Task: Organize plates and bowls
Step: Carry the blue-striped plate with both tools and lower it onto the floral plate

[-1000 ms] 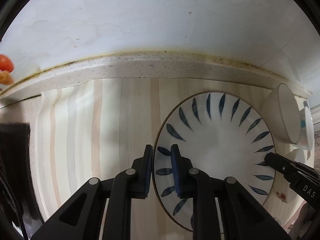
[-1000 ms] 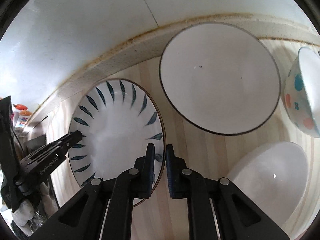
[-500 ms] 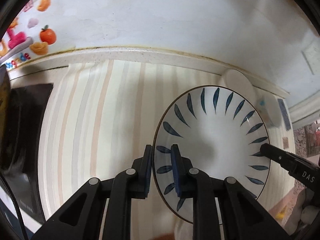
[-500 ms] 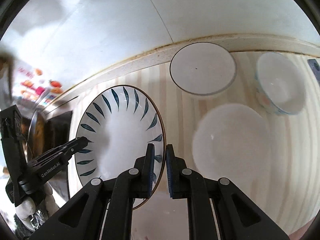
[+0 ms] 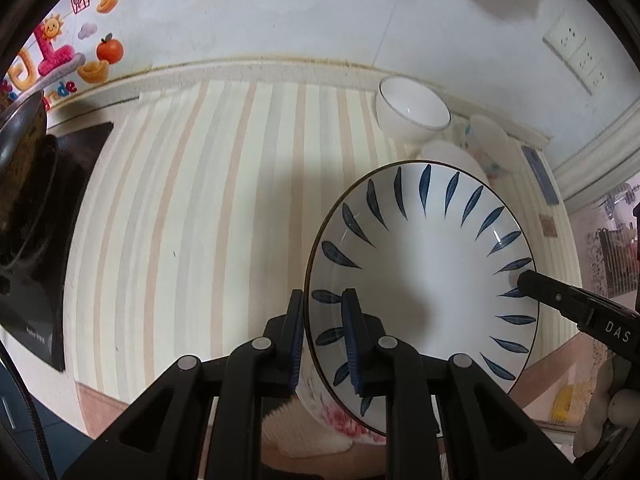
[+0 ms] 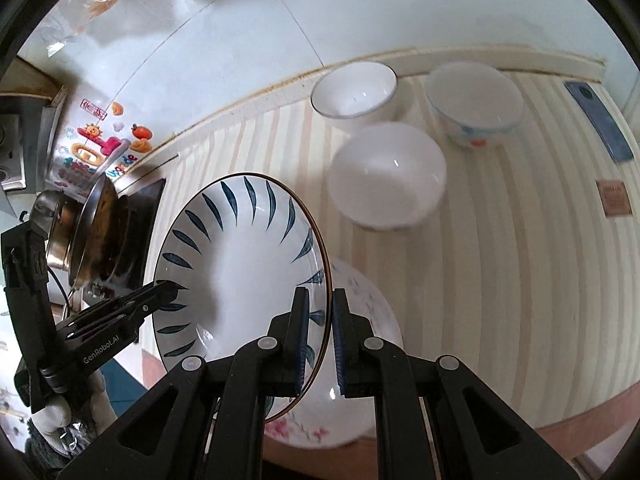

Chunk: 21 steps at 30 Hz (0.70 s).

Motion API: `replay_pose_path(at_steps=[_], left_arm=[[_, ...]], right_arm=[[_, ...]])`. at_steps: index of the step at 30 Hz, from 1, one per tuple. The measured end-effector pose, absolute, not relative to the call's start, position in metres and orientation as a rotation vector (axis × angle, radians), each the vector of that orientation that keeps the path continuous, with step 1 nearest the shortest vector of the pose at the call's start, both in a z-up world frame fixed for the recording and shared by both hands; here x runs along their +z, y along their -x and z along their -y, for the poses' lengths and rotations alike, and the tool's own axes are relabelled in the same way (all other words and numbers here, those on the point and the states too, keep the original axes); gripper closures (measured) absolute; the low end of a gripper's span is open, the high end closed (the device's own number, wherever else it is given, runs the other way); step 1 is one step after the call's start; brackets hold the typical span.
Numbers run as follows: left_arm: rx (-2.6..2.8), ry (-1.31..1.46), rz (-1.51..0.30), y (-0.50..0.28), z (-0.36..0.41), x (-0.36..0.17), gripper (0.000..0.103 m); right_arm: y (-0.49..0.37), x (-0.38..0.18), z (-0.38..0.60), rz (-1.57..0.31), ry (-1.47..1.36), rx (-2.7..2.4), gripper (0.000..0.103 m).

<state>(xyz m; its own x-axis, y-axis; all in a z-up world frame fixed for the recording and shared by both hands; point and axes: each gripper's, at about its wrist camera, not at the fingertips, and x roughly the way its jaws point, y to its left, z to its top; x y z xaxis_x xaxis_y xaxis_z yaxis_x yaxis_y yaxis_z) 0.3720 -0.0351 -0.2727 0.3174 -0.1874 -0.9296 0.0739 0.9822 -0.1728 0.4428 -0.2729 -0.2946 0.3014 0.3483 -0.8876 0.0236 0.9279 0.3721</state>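
Observation:
A white plate with blue leaf marks [image 5: 424,272] [image 6: 240,264] hangs above the striped counter, held from both sides. My left gripper [image 5: 323,320] is shut on its left rim, and my right gripper [image 6: 320,320] is shut on its right rim. Under the plate lies a white plate with pink flowers [image 6: 356,360] [image 5: 340,416] near the counter's front edge. A plain white bowl [image 6: 354,92] [image 5: 412,114], a frosted white bowl [image 6: 386,176] and a bowl with coloured spots [image 6: 474,108] stand at the back.
A black cooktop [image 5: 36,216] with a metal pan [image 6: 86,232] is at the left. The tiled wall [image 5: 280,12] carries colourful stickers [image 5: 60,60] and a socket [image 5: 576,52]. A blue strip [image 6: 600,124] lies at the right of the striped counter [image 5: 192,216].
Both grippers have lifted the leaf plate and drawn it back from the wall toward the front edge. The bowls now look smaller and farther, and the flowered plate has come into view beneath.

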Motion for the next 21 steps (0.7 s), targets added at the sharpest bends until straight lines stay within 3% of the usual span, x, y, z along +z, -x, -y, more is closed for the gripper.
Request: replay_pose_path(at_steps=[21], left_arm=[[-0.122,0.003,-1.352,-0.356,0.06,-0.343,0.087]], right_arm=[[-0.409,-0.37,0.287,-1.336,-0.34,0.208,0.09]])
